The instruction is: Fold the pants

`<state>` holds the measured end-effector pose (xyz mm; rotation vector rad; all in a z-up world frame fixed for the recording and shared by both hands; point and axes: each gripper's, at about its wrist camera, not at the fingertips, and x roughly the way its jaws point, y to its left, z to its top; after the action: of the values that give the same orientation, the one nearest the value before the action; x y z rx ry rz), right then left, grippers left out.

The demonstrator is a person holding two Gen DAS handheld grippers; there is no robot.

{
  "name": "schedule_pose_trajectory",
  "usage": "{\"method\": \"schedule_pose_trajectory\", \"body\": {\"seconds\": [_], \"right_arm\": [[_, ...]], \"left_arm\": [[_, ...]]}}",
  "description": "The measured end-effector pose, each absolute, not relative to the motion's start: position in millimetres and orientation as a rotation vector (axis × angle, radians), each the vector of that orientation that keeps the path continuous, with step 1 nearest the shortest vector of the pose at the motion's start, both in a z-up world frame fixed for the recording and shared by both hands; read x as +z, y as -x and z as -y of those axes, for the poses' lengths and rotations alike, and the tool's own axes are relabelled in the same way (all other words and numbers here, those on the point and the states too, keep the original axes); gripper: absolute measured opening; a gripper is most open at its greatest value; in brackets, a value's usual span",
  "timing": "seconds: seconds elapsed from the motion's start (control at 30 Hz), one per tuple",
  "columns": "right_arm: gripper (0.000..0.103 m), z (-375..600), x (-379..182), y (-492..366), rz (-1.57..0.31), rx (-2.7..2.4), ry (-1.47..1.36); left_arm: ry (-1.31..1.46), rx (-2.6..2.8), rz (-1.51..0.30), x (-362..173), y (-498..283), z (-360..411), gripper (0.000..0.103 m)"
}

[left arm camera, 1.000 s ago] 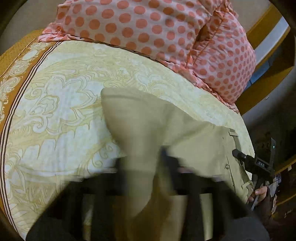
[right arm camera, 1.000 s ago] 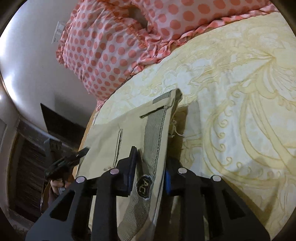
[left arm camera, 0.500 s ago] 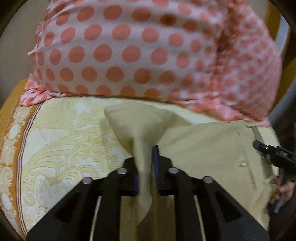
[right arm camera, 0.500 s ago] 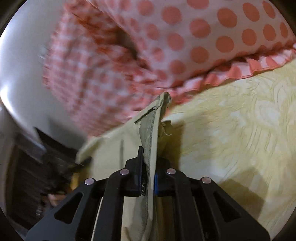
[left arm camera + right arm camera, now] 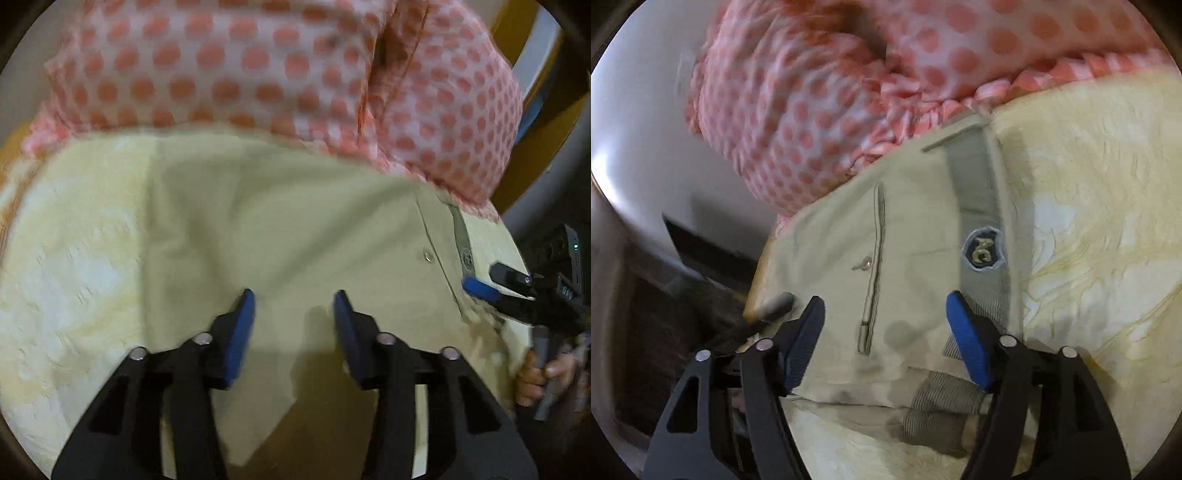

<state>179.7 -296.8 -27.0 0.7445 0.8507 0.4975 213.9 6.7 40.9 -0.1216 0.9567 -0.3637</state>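
Note:
The khaki pants lie flat on the yellow patterned bedspread, folded over, their far edge against the pillows. My left gripper is open and empty just above the cloth. My right gripper is open and empty over the waistband end of the pants, where a grey inner band with a round label and a pocket slit show. The right gripper also shows in the left wrist view, at the waistband edge.
Pink polka-dot pillows lie along the far side of the bed, also in the right wrist view. The bed's wooden edge and a dark floor area are left of the pants. A white wall stands behind.
Both grippers were shut on the pants and carried the cloth toward the pillows. Now both have opened and let go, and the pants lie flat on the bed.

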Motion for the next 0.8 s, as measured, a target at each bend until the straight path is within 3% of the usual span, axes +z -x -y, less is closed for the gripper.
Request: {"method": "schedule_pose_trajectory", "body": {"seconds": [0.07,0.13,0.23,0.4,0.8], "right_arm": [[0.067,294,-13,-160,-0.839,0.409,-0.681],[0.093,276,9,-124,-0.765,0.348,-0.533],[0.097,252,15,-68,-0.675,0.365,-0.391],[0.099,213,-9,-19,-0.644,0.273,-0.230],[0.101,167,-39,-11,-0.656,0.145,-0.073]], "left_arm": [[0.109,-0.316,-0.942,52,-196,-9,0.049],[0.058,-0.292,-0.874,66,-164,-9,0.075],[-0.075,-0.217,-0.750,78,-97,-5,0.093],[-0.098,-0.165,-0.704,59,-25,4,0.098],[-0.085,-0.058,-0.773,17,-8,0,0.101]]}}
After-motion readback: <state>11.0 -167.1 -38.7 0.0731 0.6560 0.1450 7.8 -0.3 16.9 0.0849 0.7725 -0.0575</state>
